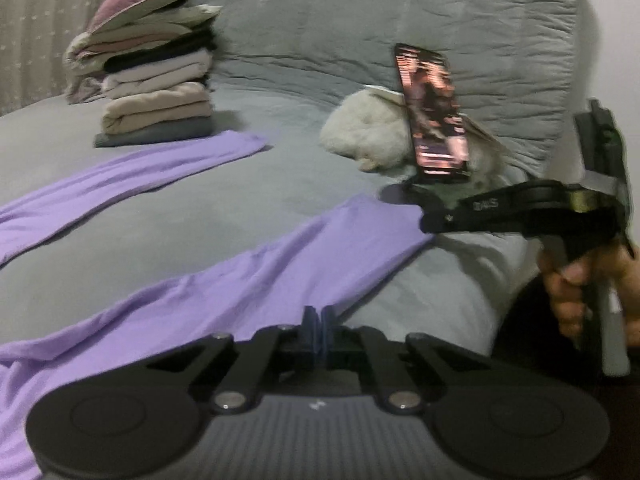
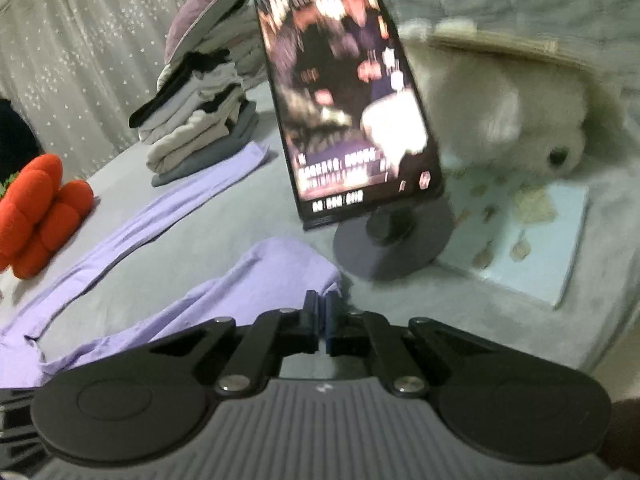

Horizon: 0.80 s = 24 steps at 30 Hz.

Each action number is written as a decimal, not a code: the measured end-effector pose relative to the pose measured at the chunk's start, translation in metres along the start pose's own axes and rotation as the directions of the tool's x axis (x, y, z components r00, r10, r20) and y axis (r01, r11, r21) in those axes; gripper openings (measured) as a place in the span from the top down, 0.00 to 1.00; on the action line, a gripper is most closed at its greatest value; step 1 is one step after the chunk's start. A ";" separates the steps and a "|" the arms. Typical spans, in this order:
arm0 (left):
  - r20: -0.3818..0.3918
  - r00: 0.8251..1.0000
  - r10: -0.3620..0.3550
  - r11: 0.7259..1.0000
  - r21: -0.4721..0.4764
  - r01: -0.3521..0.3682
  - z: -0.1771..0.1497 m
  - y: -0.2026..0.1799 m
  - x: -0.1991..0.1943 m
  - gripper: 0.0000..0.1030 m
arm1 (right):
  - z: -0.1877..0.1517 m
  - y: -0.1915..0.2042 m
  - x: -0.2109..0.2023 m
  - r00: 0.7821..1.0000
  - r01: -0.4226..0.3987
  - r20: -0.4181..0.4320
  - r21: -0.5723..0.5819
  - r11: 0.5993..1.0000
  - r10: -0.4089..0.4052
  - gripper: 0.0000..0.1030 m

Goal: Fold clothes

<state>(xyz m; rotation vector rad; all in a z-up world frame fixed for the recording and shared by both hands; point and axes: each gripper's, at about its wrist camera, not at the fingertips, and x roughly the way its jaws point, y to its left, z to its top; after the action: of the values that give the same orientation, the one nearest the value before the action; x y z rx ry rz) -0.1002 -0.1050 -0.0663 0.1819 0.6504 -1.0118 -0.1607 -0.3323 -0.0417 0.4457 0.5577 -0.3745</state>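
Observation:
Lilac leggings (image 1: pixel 240 272) lie spread on the grey bed cover (image 1: pixel 160 216), with the two legs stretching away to the left. My left gripper (image 1: pixel 319 316) is shut, its blue pads pinching the near edge of the nearer leg. My right gripper (image 2: pixel 320 304) is shut on the cuff corner of that same leg (image 2: pixel 280 268). In the left wrist view my right gripper (image 1: pixel 426 222) reaches in from the right to the leg's end, held by a hand (image 1: pixel 580 292). The other leg (image 2: pixel 160 216) lies flat farther back.
A tall stack of folded clothes (image 1: pixel 156 92) stands at the back left, with a mauve cushion on top. A lit phone on a round stand (image 2: pixel 344 100) rises just past the cuff. Beside it lie a white plush toy (image 2: pixel 500 120) and a pale blue book (image 2: pixel 520 240). An orange cushion (image 2: pixel 36 216) is at the left.

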 end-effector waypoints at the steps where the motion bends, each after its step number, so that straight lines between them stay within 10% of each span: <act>1: -0.018 1.000 -0.010 1.000 0.007 0.010 -0.003 -0.001 0.000 0.98 | -0.001 0.003 -0.003 1.000 0.022 0.002 -0.041 0.999 -0.022 0.98; 5: -0.039 0.999 -0.025 1.000 0.001 0.025 -0.012 -0.001 -0.007 0.94 | -0.011 0.007 0.000 0.998 0.047 -0.044 -0.139 0.989 -0.054 0.97; 10: 0.021 1.000 0.014 0.997 -0.074 -0.013 -0.009 0.013 -0.036 0.66 | -0.008 0.011 -0.009 0.999 0.015 -0.027 -0.180 0.984 -0.020 0.84; 14: 0.035 0.993 0.116 0.986 -0.128 -0.111 -0.008 0.041 -0.056 0.65 | -0.001 0.028 -0.010 0.999 -0.047 -0.020 -0.249 0.967 0.044 0.64; 24: -0.092 0.979 0.184 0.948 -0.247 -0.201 -0.012 0.105 -0.065 0.76 | -0.009 0.103 0.012 0.958 -0.285 -0.135 -0.401 0.870 0.252 0.65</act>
<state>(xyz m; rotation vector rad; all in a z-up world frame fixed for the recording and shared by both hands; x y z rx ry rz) -0.0414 0.0032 -0.0542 0.0515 0.8029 -0.7282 -0.1084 -0.2442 -0.0247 0.1183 0.6247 0.0370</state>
